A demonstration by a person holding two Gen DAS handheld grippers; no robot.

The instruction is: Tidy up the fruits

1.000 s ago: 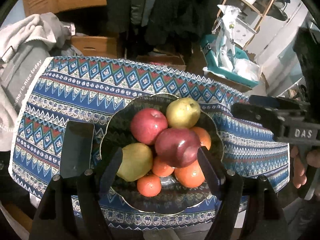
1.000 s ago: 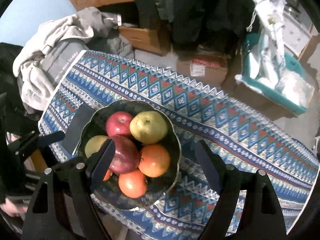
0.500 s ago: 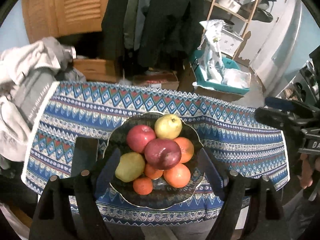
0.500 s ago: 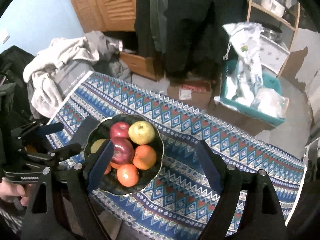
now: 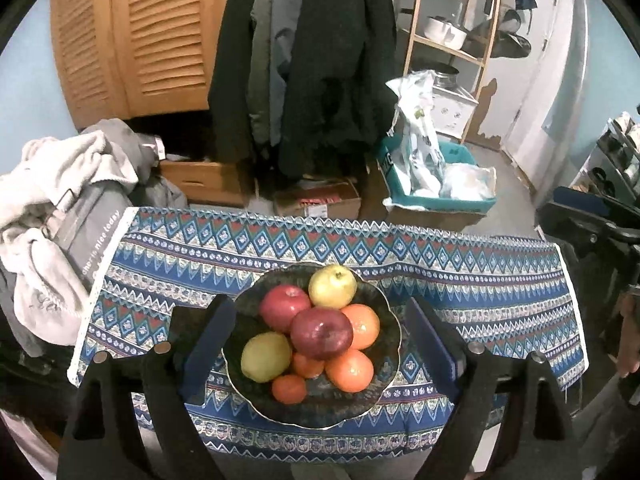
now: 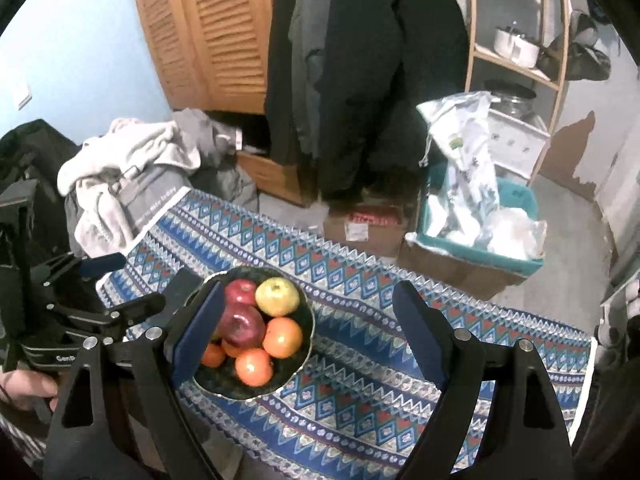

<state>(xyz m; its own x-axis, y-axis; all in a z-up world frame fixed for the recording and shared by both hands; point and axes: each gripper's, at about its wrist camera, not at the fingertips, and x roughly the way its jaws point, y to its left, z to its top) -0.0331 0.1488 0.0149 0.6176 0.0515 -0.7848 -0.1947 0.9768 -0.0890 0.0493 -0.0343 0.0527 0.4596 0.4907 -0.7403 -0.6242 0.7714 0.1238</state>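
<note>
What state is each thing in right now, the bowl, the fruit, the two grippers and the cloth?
Bowl: upright on the cloth, full.
Fruit: piled in the bowl, dark red apple on top.
Left gripper: jaws opening, nothing between them.
Right gripper: open, holding nothing.
Cloth: spread flat.

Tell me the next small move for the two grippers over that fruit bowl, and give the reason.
Probably draw both back and stop. All the fruit sits piled in the dark bowl, the dark red apple on top, and none lies on the patterned cloth. The left gripper, jaws opening, and the right gripper, open, hold nothing. The sorting looks done.
</note>
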